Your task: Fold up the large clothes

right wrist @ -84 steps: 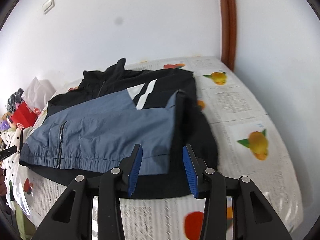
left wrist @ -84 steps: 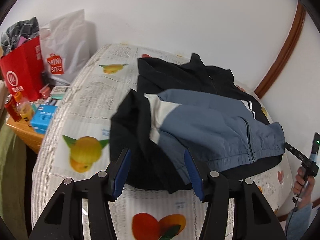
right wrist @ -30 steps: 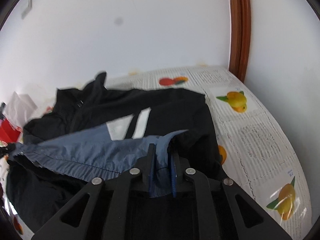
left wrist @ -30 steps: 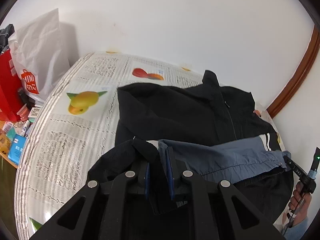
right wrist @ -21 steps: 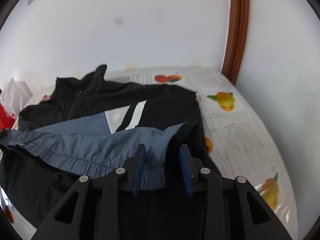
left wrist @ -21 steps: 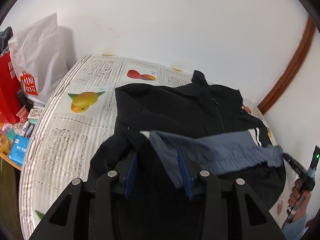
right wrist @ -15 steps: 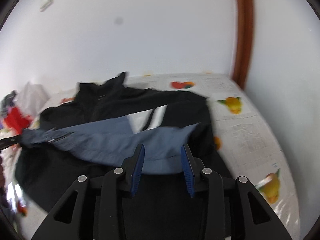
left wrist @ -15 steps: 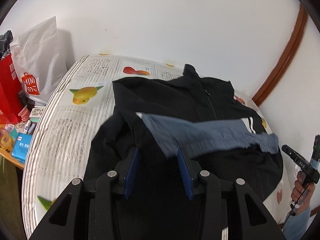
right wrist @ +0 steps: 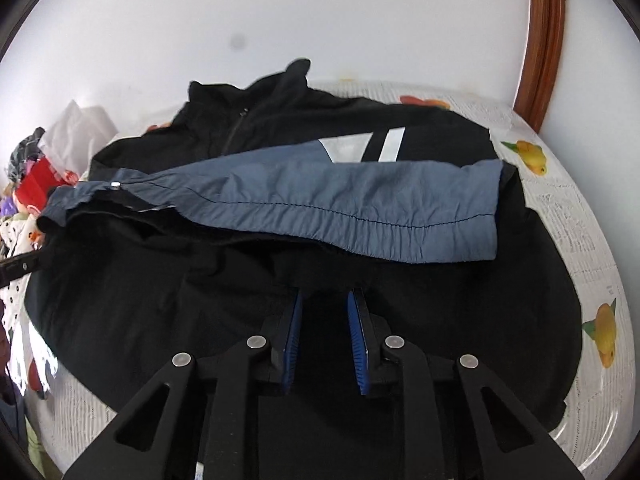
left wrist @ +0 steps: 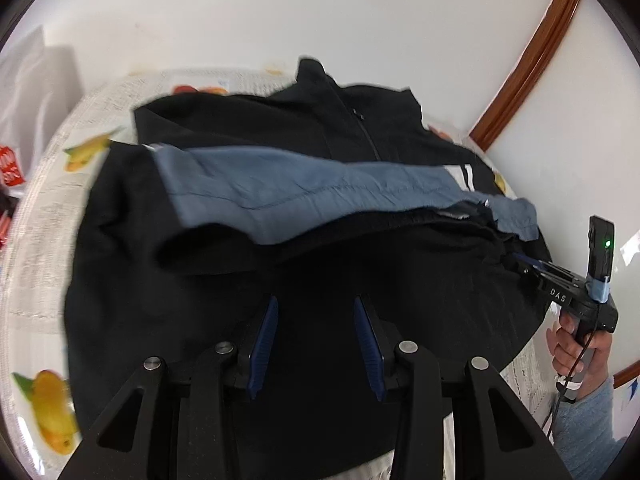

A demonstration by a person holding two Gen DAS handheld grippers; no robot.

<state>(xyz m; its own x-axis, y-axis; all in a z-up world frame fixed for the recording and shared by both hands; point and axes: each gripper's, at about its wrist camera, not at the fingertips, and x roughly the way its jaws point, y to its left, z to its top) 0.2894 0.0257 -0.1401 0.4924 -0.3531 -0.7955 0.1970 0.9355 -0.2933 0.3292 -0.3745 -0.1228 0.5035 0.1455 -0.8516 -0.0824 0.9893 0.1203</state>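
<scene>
A large black and grey-blue jacket (left wrist: 312, 184) lies on the table, its lower half folded up so the blue hem band (right wrist: 360, 204) lies across the middle. My left gripper (left wrist: 316, 344) is open and empty over the black folded edge. My right gripper (right wrist: 324, 340) is open and empty over the black fabric at the other end. In the left wrist view the right gripper (left wrist: 560, 280) shows at the jacket's right side, held by a hand.
The table has a newspaper-and-fruit print cover (right wrist: 580, 232). A white bag (left wrist: 36, 92) and a red bag (right wrist: 36, 184) stand at the table's left end. A white wall and brown trim (right wrist: 544, 40) are behind.
Both grippers had shut on the jacket's bottom corners and carried them up toward the collar. They have since let go, opened and drawn back; the folded hem now lies flat.
</scene>
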